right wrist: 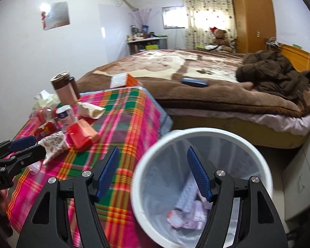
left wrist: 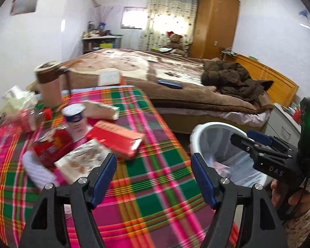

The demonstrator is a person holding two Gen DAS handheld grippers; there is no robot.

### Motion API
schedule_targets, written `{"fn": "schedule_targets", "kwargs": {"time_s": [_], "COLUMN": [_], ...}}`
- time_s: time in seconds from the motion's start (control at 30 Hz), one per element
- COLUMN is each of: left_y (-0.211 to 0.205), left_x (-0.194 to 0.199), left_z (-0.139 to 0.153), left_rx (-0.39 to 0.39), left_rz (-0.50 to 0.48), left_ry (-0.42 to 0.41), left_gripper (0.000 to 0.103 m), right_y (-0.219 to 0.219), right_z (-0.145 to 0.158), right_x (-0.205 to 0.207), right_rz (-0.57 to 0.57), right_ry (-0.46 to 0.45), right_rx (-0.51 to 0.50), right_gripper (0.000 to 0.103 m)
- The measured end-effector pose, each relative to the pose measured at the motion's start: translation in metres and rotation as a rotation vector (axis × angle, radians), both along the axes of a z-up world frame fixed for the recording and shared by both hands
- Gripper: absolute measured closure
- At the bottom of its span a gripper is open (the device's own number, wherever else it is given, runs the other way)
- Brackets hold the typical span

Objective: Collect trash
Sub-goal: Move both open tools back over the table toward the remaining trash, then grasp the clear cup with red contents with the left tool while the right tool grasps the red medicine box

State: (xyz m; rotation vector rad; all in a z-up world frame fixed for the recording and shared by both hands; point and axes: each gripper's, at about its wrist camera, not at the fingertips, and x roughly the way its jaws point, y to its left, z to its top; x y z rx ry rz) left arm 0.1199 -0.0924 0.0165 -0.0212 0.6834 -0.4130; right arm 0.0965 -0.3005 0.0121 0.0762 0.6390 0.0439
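A white trash bin (right wrist: 198, 133) with a clear liner stands beside the table; crumpled pink and white wrappers (right wrist: 188, 217) lie at its bottom. My right gripper (right wrist: 153, 175) is open and empty above the bin's left rim. My left gripper (left wrist: 154, 175) is open and empty over the plaid tablecloth (left wrist: 155, 186). Trash lies on the table's left: a red carton (left wrist: 115, 139), a printed paper packet (left wrist: 82, 161), a white cup (left wrist: 76, 122), a crumpled paper bag (left wrist: 103, 109), a red box (left wrist: 51, 146). The bin also shows in the left wrist view (left wrist: 198, 132).
A brown thermos mug (left wrist: 49, 82) and a tissue pack (left wrist: 18, 99) stand at the table's far left. Behind is a bed (left wrist: 175, 82) with a brown jacket (left wrist: 233, 78), a blue case (left wrist: 169, 83) and an orange-white box (left wrist: 110, 77). A wardrobe (left wrist: 215, 22) stands at the back.
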Motion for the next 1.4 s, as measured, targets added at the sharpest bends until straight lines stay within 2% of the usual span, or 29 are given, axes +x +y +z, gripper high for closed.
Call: {"fn": "schedule_targets", "kwargs": {"time_s": [0.33,0.5,0.73,0.83,0.9,1.33,1.4], "left_y": [0.068,0.089,0.111,0.12,0.126,0.123,0.122], "left_x": [0.001,0.003,0.001,-0.001,0.001,0.011,0.012], "left_z": [-0.009,-0.015,-0.032,-0.037,-0.043,-0.06,-0.062], "left_rx": [-0.002,-0.001,0.017,-0.003,-0.007,0.034,0.038], "left_rz": [0.179,0.213,0.242,0.241,0.256,0.248,0.244], "left_ry": [0.006,0.027,0.066,0.062,0.091,0.134,0.141], "left_gripper": [0.027,0.026,0.026,0.026,0.026,0.026,0.031], "right_y": [0.037,0.061,0.088,0.099,0.104,0.133,0.136], "right_z": [-0.005,-0.011,-0.022,-0.027,-0.031,-0.044,-0.045], "right_x": [0.023,0.041,0.065,0.077,0.083,0.11,0.112], "right_rz": [0.126,0.2,0.289,0.316,0.339,0.461,0.46], "right_ry": [0.021,0.049,0.096,0.119,0.126,0.187,0.194], "right_rx": [0.016,-0.01,-0.05,-0.088,-0.105,-0.171,-0.178], "right_gripper": [0.031,0.031,0.031,0.031,0.031,0.029,0.027]}}
